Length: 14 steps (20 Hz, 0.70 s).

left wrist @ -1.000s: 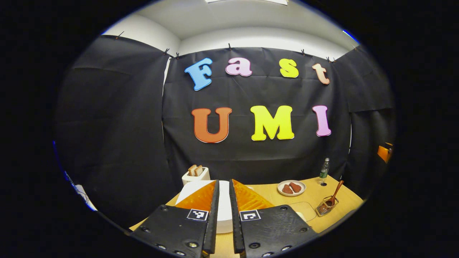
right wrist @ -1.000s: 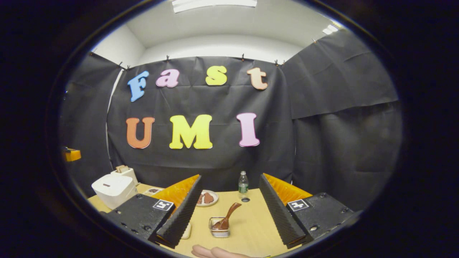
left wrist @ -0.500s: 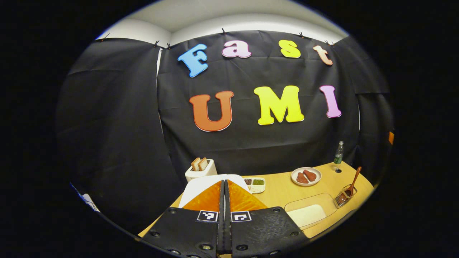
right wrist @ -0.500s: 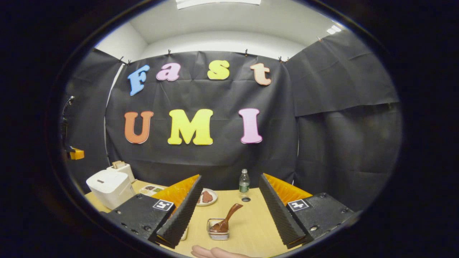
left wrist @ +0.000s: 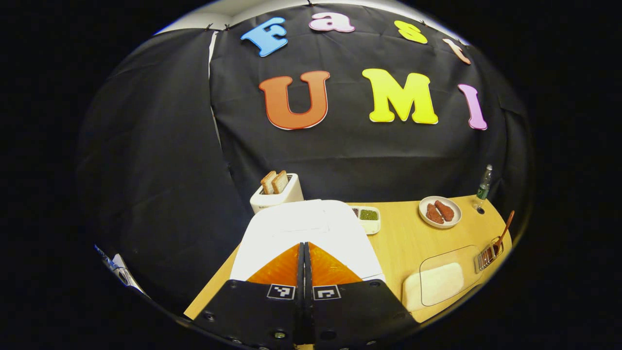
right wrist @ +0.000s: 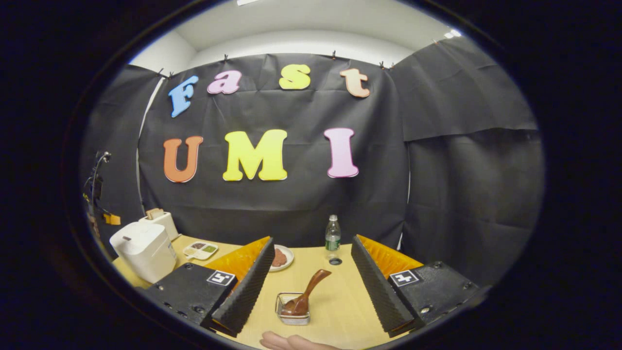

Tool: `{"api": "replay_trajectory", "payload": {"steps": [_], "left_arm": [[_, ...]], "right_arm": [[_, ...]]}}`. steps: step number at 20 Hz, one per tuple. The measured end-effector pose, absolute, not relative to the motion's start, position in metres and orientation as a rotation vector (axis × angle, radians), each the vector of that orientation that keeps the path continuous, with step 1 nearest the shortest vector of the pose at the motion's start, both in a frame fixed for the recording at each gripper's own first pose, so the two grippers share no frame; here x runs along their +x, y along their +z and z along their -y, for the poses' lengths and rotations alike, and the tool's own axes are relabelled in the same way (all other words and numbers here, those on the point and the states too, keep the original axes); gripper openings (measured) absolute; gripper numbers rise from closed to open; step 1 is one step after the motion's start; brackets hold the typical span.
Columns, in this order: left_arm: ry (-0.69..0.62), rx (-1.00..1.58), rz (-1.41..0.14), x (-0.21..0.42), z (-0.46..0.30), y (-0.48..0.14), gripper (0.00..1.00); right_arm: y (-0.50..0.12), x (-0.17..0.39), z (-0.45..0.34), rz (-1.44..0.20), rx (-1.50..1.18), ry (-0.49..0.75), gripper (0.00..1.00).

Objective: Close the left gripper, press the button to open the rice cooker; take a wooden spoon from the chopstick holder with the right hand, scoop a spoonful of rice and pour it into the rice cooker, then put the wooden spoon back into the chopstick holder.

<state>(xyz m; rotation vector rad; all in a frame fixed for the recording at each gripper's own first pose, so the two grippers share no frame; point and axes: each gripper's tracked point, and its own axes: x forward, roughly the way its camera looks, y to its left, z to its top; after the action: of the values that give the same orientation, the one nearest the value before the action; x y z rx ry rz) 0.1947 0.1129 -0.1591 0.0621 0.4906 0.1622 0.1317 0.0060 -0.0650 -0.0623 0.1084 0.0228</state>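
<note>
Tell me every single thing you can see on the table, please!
Rice cooker: one, white, lid down, left part of the table, under the left gripper.
Toaster: one, white, two bread slices in it, behind the rice cooker.
Divided dish: one, white, green and dark food, right of the cooker.
Plate: one, white, reddish-brown pieces, toward the back.
Bottle: one, clear, green label, back edge.
Rice container: one, clear, white rice, front right.
Chopstick holder: one, wire, front.
Wooden spoon: one, brown, leaning in the holder.
Table: one, light wood.
Left gripper: fingers together.
Right gripper: fingers apart.
Hand: one, bottom edge.
</note>
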Motion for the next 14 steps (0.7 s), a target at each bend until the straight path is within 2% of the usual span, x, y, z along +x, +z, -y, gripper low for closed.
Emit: {"api": "replay_trajectory", "payload": {"steps": [8,12,13,14], "left_arm": [[0.175,-0.026,-0.627,0.201,-0.119,-0.203,0.00],[0.182,-0.041,-0.648,0.198,-0.115,-0.208,0.00],[0.181,-0.035,-0.649,0.196,-0.114,-0.209,0.11],[0.181,-0.029,-0.656,0.195,-0.115,-0.210,0.00]], "right_arm": [[-0.057,0.132,-0.007,-0.081,-0.116,0.030,0.99],[-0.066,0.135,-0.012,-0.093,-0.121,0.039,1.00],[-0.068,0.136,-0.014,-0.099,-0.119,0.044,0.99],[-0.071,0.139,-0.016,-0.104,-0.120,0.047,1.00]]}}
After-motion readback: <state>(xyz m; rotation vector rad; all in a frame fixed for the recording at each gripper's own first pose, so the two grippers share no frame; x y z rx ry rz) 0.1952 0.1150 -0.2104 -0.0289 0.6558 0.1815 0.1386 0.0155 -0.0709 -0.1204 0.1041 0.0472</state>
